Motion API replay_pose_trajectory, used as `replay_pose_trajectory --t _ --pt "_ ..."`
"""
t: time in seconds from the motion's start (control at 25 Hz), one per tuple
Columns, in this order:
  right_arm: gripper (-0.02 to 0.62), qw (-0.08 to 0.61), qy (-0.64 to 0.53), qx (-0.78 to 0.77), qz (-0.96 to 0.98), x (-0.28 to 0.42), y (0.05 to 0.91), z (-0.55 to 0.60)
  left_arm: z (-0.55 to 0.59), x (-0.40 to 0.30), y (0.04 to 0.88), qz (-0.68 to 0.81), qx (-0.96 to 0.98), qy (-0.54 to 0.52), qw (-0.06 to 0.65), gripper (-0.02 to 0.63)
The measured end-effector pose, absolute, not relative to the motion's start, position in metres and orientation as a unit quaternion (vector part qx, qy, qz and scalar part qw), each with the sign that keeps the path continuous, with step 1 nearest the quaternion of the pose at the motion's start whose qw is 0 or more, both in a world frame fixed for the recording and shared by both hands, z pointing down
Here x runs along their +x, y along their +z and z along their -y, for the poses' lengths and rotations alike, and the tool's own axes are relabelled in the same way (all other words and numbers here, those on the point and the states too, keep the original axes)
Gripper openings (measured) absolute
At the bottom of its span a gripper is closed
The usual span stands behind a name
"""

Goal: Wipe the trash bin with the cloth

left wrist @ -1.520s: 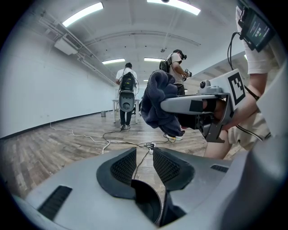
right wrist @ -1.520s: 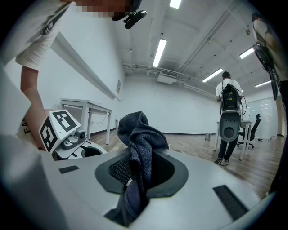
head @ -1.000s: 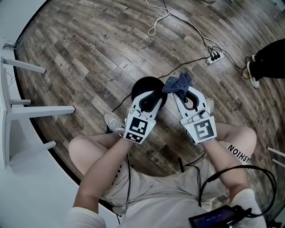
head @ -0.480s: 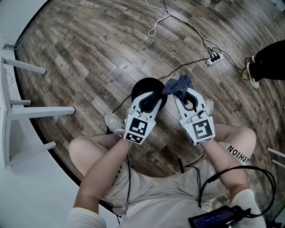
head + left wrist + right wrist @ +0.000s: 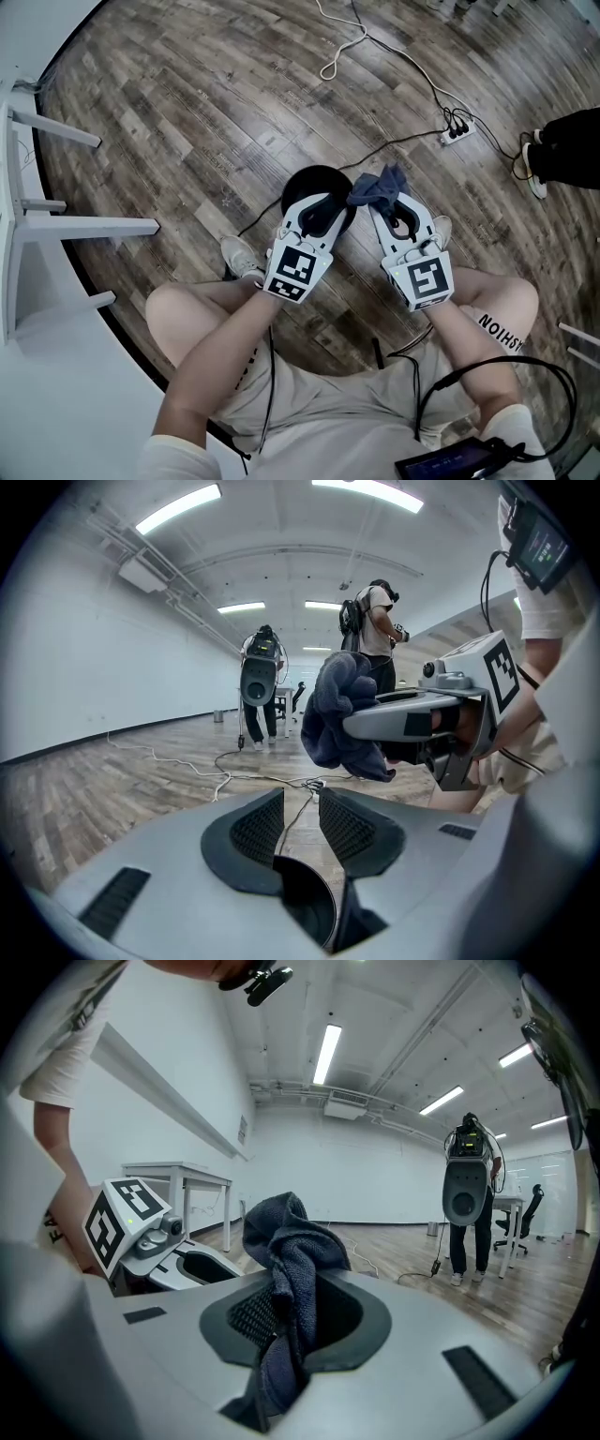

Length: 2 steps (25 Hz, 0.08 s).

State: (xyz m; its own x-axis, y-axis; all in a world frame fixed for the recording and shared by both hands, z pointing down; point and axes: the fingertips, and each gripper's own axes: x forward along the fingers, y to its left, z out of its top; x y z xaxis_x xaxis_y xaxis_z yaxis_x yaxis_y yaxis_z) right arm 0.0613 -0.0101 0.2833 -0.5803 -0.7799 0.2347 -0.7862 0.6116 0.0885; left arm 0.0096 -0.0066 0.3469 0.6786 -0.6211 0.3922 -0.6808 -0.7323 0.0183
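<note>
Left gripper (image 5: 317,208): jaws part-way apart, set astride the black wall of the trash bin (image 5: 323,178). In the left gripper view the bin's curved dark edge (image 5: 305,902) sits low between the ribbed pads, and bare floor shows through the gap at the tips. The gripper is angled slightly downward.

Right gripper (image 5: 389,197): jaws pinched on the cloth (image 5: 375,186), a blue-grey towelling rag. In the right gripper view the cloth (image 5: 286,1241) fills the gap between the pads, bunches up above them and hangs out below.

Position of the cloth: bunched just right of the bin's rim, at its far right edge. Contact with the bin cannot be confirmed.

The two grippers lie side by side, close together, over the knees of the seated person.

Surroundings: the bin stands over a wooden floor (image 5: 187,122). A black cable runs from it to a power strip (image 5: 457,128) at far right. A white cord (image 5: 342,52) lies at the far edge. White table legs (image 5: 56,225) stand to the left. Other people stand well off across the room.
</note>
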Motion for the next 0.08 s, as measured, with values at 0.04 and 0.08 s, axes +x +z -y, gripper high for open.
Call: replay_pose_trajectory --t 0.04,0.08 --pt "0.069 0.123 0.013 0.439 0.890 0.0604 0.2843 0.0092 0.0066 0.0097 0.3459 0.356 0.913 0.182 0.081 0.129" --pt "0.069 0.120 0.014 0.438 0.891 0.0596 0.2853 0.0084 0.0067 0.0098 0.3449 0.355 0.913 0.182 0.081 0.129"
